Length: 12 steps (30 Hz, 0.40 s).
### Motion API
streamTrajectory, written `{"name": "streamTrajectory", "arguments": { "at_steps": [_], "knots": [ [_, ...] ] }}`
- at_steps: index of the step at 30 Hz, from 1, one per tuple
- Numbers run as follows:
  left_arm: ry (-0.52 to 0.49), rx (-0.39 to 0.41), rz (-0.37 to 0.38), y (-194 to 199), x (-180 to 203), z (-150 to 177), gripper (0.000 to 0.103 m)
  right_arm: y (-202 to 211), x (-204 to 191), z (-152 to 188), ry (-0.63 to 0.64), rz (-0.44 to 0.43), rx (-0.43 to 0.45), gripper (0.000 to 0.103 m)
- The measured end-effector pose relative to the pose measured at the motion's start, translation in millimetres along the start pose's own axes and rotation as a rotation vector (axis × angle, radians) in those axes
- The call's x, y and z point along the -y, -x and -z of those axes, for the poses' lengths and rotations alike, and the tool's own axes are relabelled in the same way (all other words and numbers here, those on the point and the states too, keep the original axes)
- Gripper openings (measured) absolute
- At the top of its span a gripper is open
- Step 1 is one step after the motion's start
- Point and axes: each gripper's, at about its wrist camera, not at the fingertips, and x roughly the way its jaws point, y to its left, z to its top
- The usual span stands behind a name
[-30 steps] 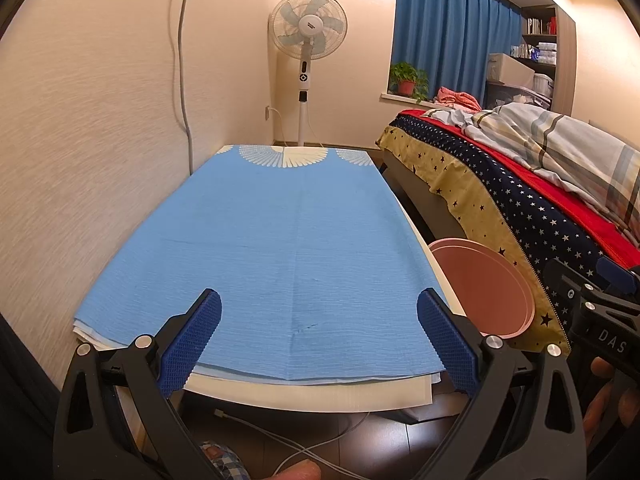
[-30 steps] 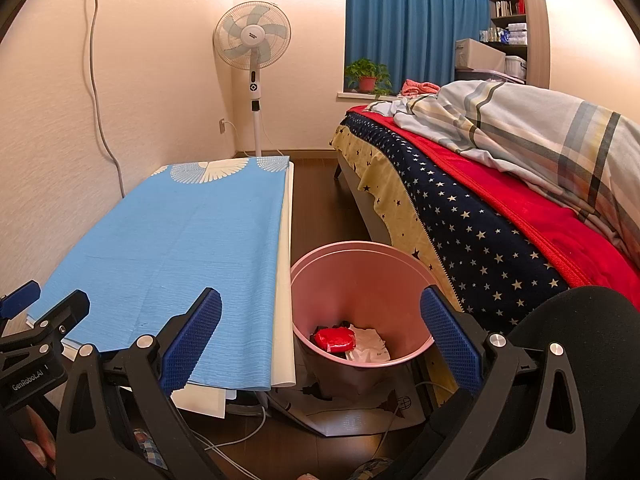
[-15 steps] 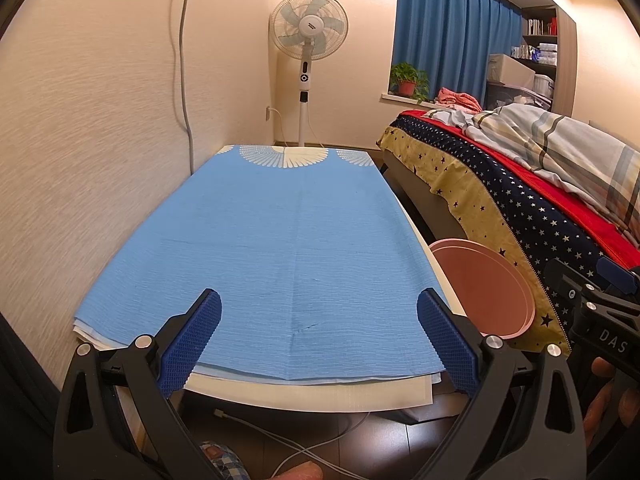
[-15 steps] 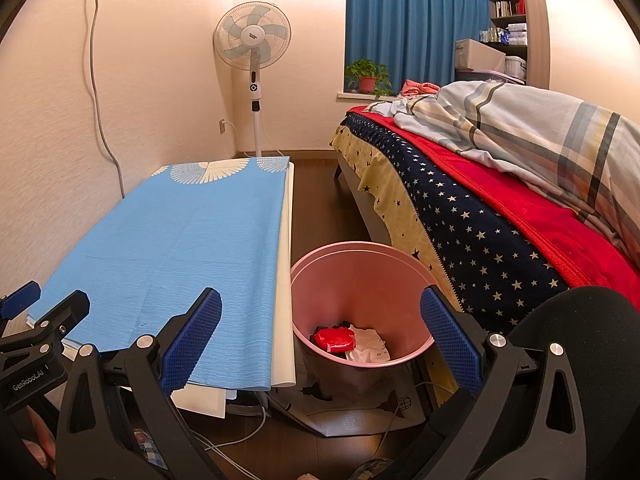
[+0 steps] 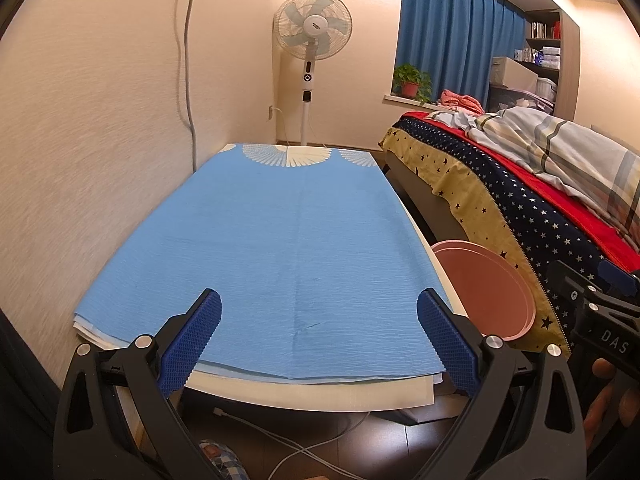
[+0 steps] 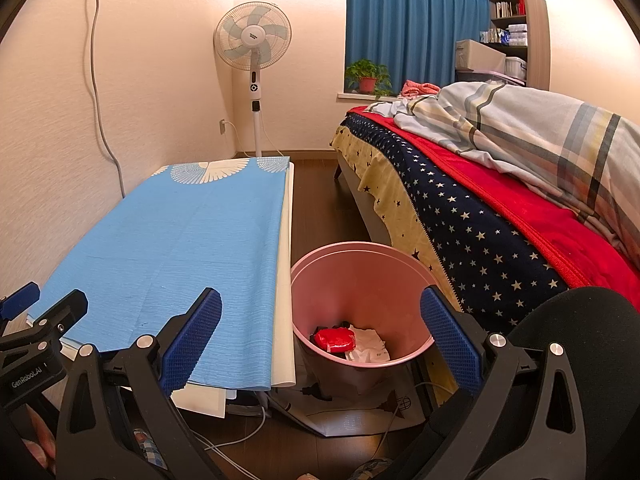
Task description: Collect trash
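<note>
The left gripper (image 5: 318, 338) is hovering at the near edge of the counter (image 5: 320, 398), its fingers (image 5: 192, 344) spread wide and gripping nothing. The blue cloth (image 5: 272, 248) covering the counter is lying flat, and no trash is showing anywhere on it. A white cable (image 5: 304, 450) is trailing across the floor under the near edge.

Just right of the counter, between it and the bed (image 6: 480, 240), the pink bin (image 6: 360, 280) is standing upright. Inside it a red wrapper (image 6: 334, 340) is lying on crumpled white paper (image 6: 370, 350), so the trash in view is sitting in the bin already. The right gripper (image 6: 320, 340) is hanging over the bin's mouth, its fingers (image 6: 450, 344) also wide apart and empty.

Judging from this, the collecting is looking finished or nearly so, with nothing loose left in sight. The risks from here are coming mostly from the tight space. The bin is looking light and is squeezed between counter and bed, so a gripper dropping low or swinging sideways could be clipping its rim and tipping the contents back out. The cloth is overhanging the near edge, and a finger catching it could be dragging it off. The cable on the floor could be snagging a foot as the person is shifting. Whether any trash is lying out of view, I cannot tell.
</note>
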Motion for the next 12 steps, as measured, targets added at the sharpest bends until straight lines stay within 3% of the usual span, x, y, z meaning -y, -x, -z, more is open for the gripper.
{"name": "streamTrajectory", "arguments": {
  "at_steps": [12],
  "knots": [
    [0.006, -0.007, -0.015, -0.9, 0.7, 1.5, 0.095, 0.7, -1.0, -0.5, 0.003, 0.0, 0.001, 0.098]
  ]
}}
